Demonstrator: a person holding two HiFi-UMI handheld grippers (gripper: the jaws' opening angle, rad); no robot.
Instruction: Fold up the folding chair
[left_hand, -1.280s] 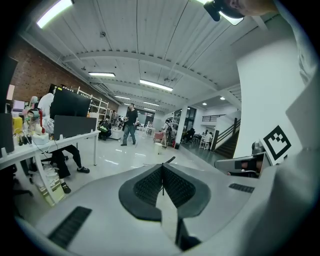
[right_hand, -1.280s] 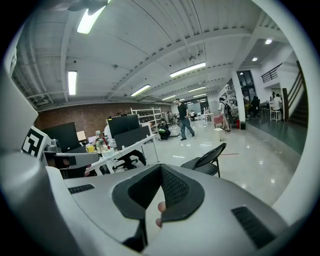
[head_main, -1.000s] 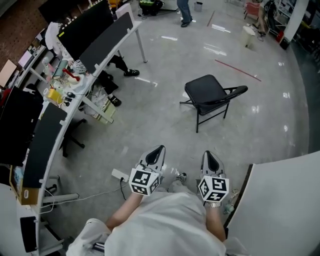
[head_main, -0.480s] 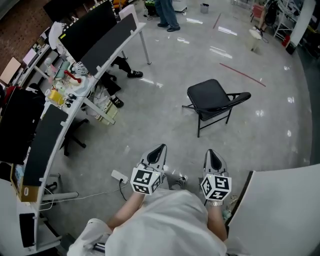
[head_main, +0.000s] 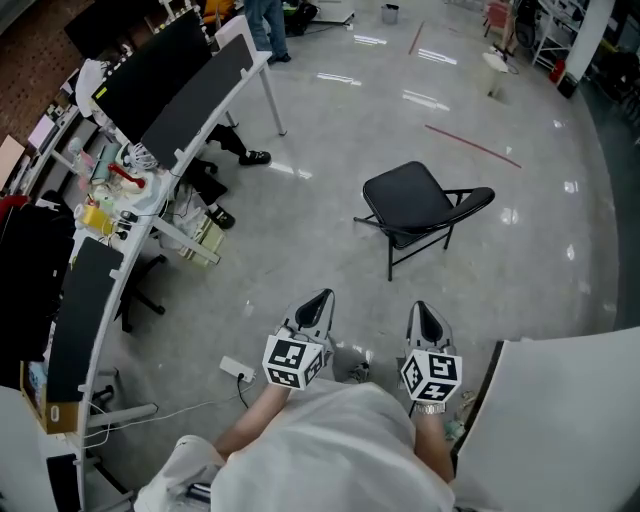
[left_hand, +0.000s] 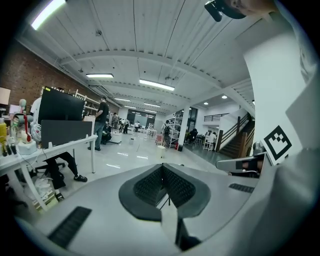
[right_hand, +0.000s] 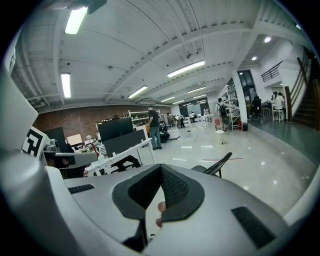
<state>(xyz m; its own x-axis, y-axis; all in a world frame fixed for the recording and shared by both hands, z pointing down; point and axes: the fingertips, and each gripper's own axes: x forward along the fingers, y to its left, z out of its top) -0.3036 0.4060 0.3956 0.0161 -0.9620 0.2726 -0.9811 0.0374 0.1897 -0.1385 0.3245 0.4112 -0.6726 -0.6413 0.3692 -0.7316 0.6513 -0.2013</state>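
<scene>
Head view, folding chair (head_main: 418, 203): we find it standing fully open on the grey floor (head_main: 300, 250), seat level and legs spread.
Head view, left gripper (head_main: 319, 297): held low and close to the person's body, pointing towards the chair and well apart from it.
Head view, right gripper (head_main: 420, 307): carried beside the left one, likewise well short of the chair.
Head view, surroundings: a long desk (head_main: 150, 200) runs along the left and a white panel (head_main: 560, 420) stands at the lower right. Neither touches the chair.
Left gripper view, jaws: we record the two dark pads pressed together with nothing between them.
Right gripper view, jaws: pads likewise together and empty. The chair shows beyond them, slightly to the right, with its backrest raised.
Progress, done: in our judgement nothing yet, as no part of the chair is folded or touched.
Progress, left: reaching the chair, taking hold of it, and bringing the seat up against the back.
</scene>
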